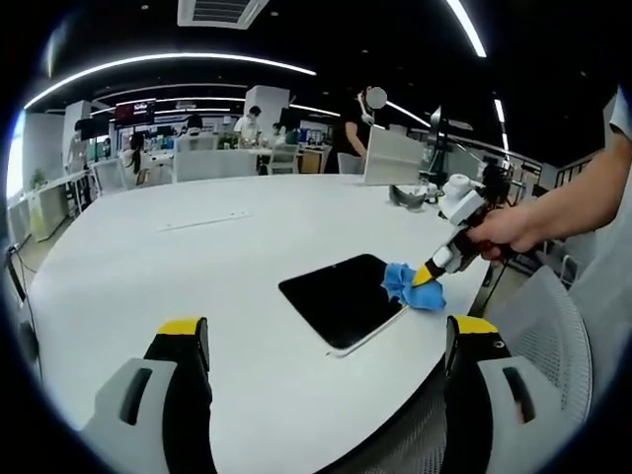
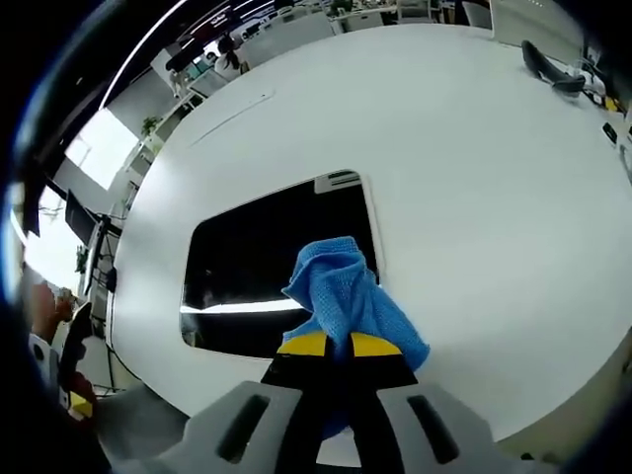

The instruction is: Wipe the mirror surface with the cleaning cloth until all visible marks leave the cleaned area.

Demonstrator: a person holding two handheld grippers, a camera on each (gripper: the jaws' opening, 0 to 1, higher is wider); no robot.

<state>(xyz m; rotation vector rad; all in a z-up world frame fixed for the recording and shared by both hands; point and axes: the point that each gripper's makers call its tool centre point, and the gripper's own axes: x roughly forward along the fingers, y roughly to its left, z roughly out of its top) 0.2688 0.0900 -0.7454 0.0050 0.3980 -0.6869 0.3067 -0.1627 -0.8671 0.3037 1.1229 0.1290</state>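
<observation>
The right hand-held gripper (image 2: 330,345) is pinching the blue cloth (image 2: 343,288) and pressing it onto the near edge of the dark mirror (image 2: 247,262), which is lying flat on the white table (image 2: 474,178). The left hand-held gripper (image 1: 330,341) is hovering with jaws spread wide, holding nothing, over the table's near edge.

In the right gripper view the blue cloth (image 2: 346,296) hides part of the mirror (image 2: 247,267), and the right tongs (image 2: 341,344) cover the cloth's lower end. The mirror's near edge lies behind the tongs' body. Marks on the glass are too faint to tell.
</observation>
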